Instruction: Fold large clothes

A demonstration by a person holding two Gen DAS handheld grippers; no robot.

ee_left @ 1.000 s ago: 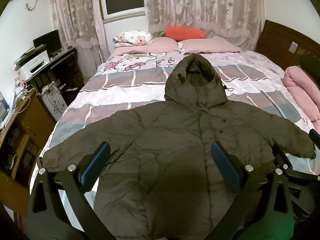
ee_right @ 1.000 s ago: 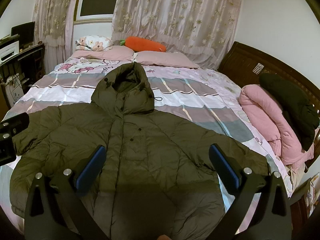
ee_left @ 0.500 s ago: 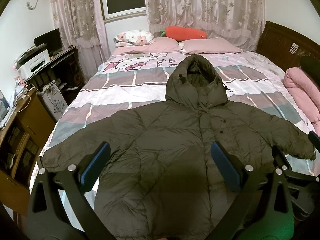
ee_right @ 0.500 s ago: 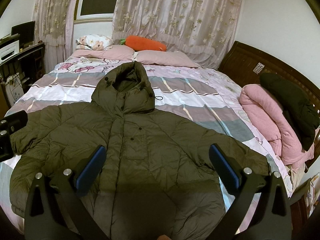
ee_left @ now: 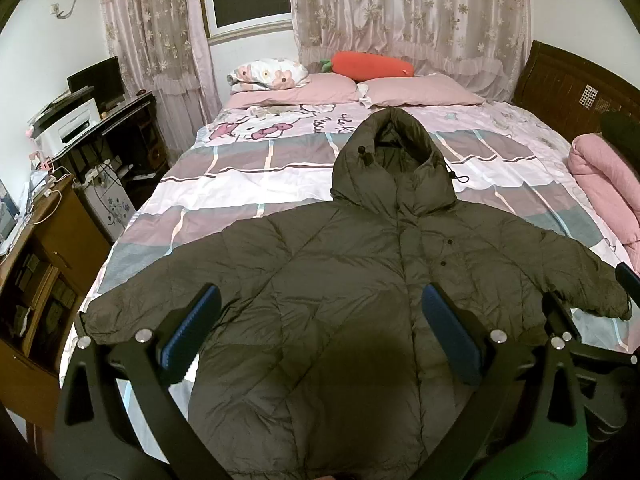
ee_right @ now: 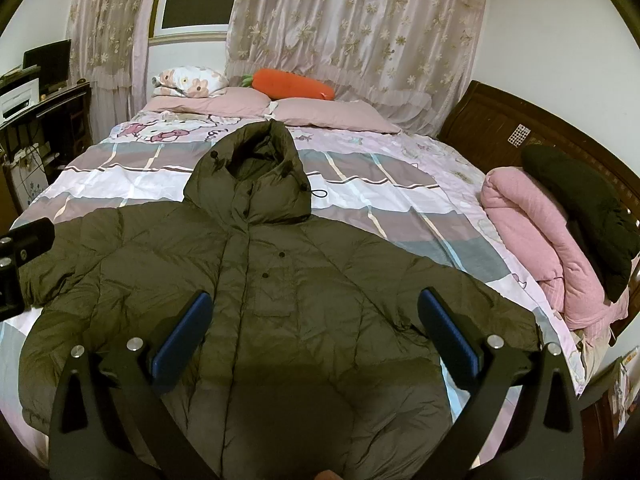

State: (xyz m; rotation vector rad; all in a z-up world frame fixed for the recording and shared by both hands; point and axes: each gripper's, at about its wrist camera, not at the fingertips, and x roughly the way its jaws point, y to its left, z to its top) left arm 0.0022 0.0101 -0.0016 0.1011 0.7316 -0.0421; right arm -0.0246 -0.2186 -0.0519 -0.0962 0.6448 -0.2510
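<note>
An olive-green hooded puffer jacket (ee_left: 344, 280) lies flat and face up on the bed, sleeves spread out to both sides, hood pointing toward the pillows. The same jacket (ee_right: 280, 288) fills the right wrist view. My left gripper (ee_left: 320, 320) hovers open above the jacket's lower left half, nothing between its blue pads. My right gripper (ee_right: 314, 320) hovers open above the lower right half, also empty. The right gripper's body (ee_left: 592, 344) shows at the right edge of the left wrist view, and the left gripper's body (ee_right: 20, 256) at the left edge of the right wrist view.
The bed (ee_left: 248, 184) has a striped pink and grey cover, pink pillows (ee_left: 420, 94) and an orange carrot plush (ee_right: 294, 84). A rolled pink quilt (ee_right: 536, 240) with a dark garment (ee_right: 580, 212) on it lies at the right side. A desk with a printer (ee_left: 76, 124) and a wooden cabinet (ee_left: 36, 264) stand left.
Both views have shifted very slightly; the jacket lies as before and both grippers stay open.
</note>
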